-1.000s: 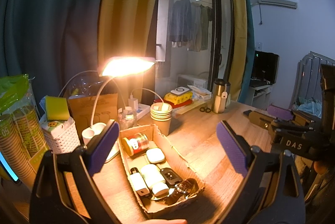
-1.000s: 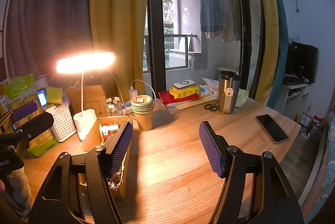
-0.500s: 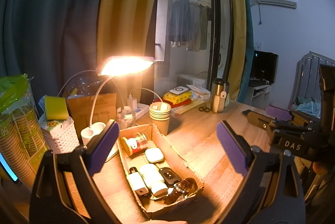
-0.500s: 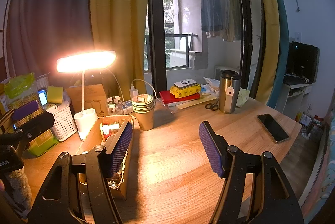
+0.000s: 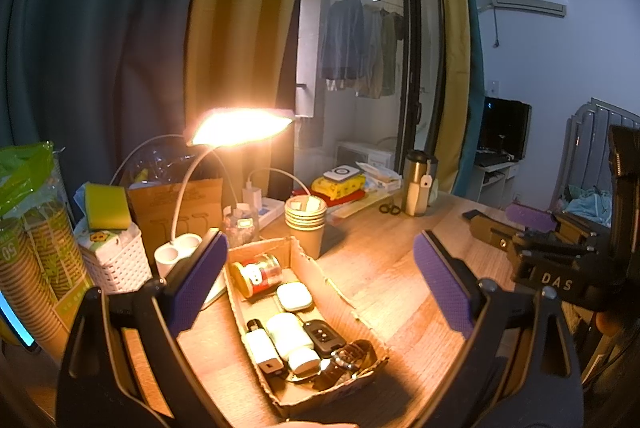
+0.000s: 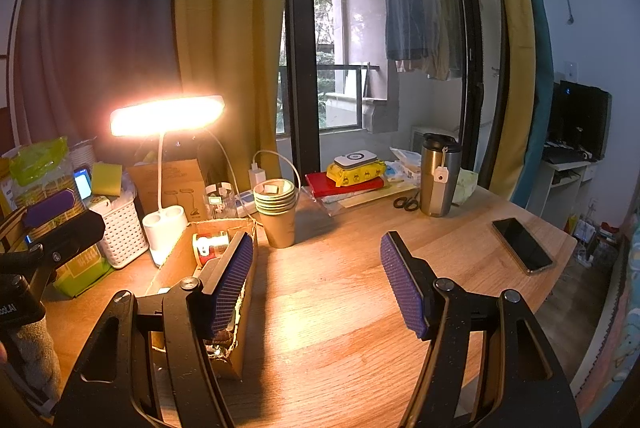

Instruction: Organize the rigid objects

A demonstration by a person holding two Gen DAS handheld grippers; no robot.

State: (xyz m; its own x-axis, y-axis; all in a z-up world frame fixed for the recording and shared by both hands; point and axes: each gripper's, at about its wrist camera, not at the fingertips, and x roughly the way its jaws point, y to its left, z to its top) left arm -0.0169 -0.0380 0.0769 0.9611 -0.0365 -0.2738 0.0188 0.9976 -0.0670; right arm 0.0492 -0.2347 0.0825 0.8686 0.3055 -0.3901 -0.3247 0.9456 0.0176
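Observation:
A long cardboard box (image 5: 344, 302) lies on the wooden desk. It holds a red can (image 5: 258, 270), a white square case (image 5: 294, 297), white chargers (image 5: 288, 338), a black car key (image 5: 322, 336) and a dark watch (image 5: 352, 354). My left gripper (image 5: 320, 286) is open and empty, held above the box. My right gripper (image 6: 316, 284) is open and empty over the desk, just right of the box (image 6: 176, 260). The red can (image 6: 210, 246) shows there too. Each gripper is seen in the other's view: the right one (image 5: 532, 232) and the left one (image 6: 52, 216).
A lit desk lamp (image 5: 240, 126) stands behind the box. Stacked paper cups (image 6: 276, 208), a white basket (image 6: 120, 232), a steel tumbler (image 6: 440, 180), scissors (image 6: 406, 203), books with a yellow pack (image 6: 352, 176) and a phone (image 6: 522, 246) near the right edge sit on the desk.

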